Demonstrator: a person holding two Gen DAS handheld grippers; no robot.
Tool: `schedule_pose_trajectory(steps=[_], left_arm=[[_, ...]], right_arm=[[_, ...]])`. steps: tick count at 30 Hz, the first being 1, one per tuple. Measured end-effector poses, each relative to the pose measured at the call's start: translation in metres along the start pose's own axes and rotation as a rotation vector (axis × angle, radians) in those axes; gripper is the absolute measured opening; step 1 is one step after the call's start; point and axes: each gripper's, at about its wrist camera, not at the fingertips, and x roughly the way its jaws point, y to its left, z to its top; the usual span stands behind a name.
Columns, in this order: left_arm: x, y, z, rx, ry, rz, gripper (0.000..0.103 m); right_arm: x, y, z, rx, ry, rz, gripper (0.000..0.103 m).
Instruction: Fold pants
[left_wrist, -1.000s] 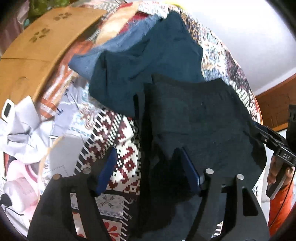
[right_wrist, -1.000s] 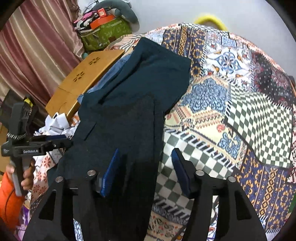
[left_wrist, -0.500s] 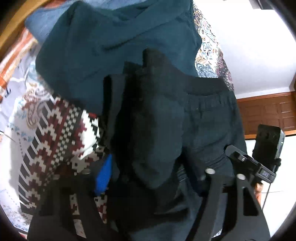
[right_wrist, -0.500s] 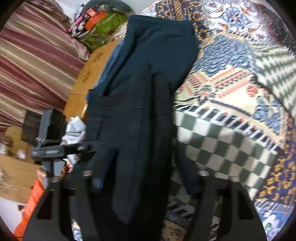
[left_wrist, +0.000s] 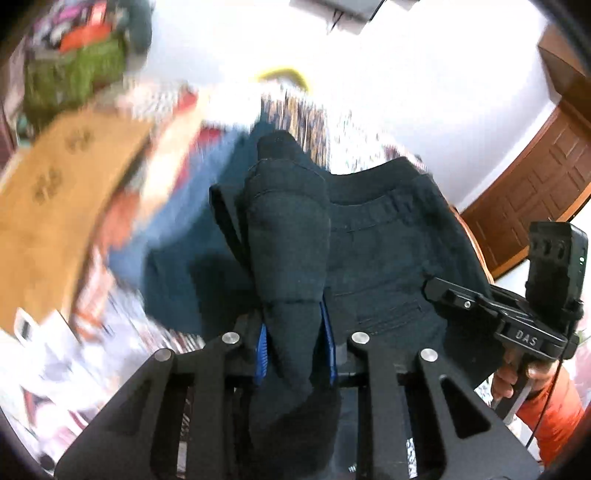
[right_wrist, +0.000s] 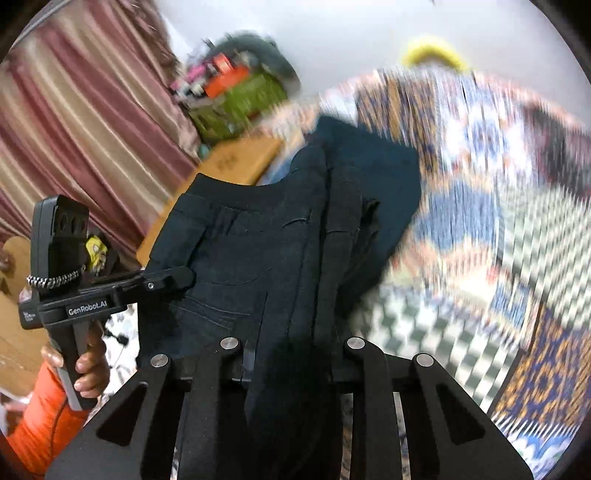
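Note:
Dark navy pants (left_wrist: 376, 258) hang lifted above a patchwork bed cover (right_wrist: 498, 229), waistband at the far end. My left gripper (left_wrist: 295, 343) is closing, and its blue pads press a bunched fold of the pants between them. In the right wrist view the same pants (right_wrist: 258, 258) run down between the fingers of my right gripper (right_wrist: 291, 358), which is closing too, with the dark cloth pinched between its jaws. Each gripper shows in the other's view: the right one (left_wrist: 436, 291) at the pants' right edge, the left one (right_wrist: 177, 277) at their left edge.
A teal garment (right_wrist: 388, 184) and a blue one (left_wrist: 207, 177) lie on the bed under the pants. A wooden board (left_wrist: 55, 206) stands at the left, a green bag (right_wrist: 243, 99) and striped curtains (right_wrist: 85, 129) behind. A wooden door (left_wrist: 535, 192) is at the right.
Both grippers went from open over the flat pants to closed on bunched cloth. Both have risen, lifting the pants off the bed, and the views tilted up toward the wall.

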Motion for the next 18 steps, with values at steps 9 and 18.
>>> schedule_pose_trajectory(steps=[9, 18], left_arm=[[0.006, 0.007, 0.059, 0.053, -0.148, 0.107, 0.024], [0.150, 0.032, 0.017, 0.107, 0.111, 0.333, 0.040]], right_arm=[[-0.004, 0.014, 0.054, -0.020, -0.234, -0.004, 0.020], [0.117, -0.063, 0.032, 0.131, 0.074, -0.190, 0.035]])
